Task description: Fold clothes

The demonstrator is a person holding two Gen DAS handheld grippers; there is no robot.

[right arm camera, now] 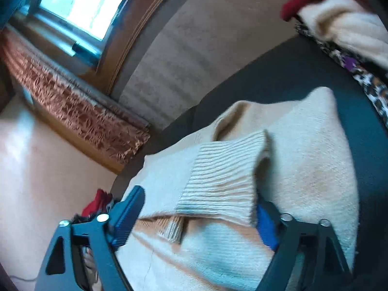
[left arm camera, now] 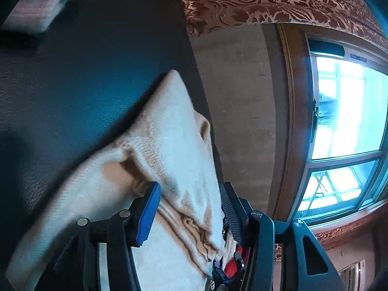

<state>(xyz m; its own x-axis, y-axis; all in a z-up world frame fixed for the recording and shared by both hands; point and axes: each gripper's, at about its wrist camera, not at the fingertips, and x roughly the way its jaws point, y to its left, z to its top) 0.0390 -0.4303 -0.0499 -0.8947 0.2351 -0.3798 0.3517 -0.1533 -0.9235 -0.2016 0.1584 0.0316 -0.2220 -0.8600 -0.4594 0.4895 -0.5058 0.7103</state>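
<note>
A cream knitted sweater (left arm camera: pixel 167 160) is seen on the dark textured surface (left arm camera: pixel 72 77), its long axis running from lower left up to a pointed corner. It is draped between the wide-apart jaws of the left gripper (left arm camera: pixel 190 208). At the right gripper (right arm camera: pixel 198 220), whose jaws are also apart, the ribbed cuff (right arm camera: pixel 223 177) is laid over the soft folded body, pointing upper right

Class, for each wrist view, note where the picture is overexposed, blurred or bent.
Left wrist: the window is blown out, the folded cloth top left motion-blurred. Right wrist: the window glares white, the clothes pile smears, the fisheye bends the wall.
</note>
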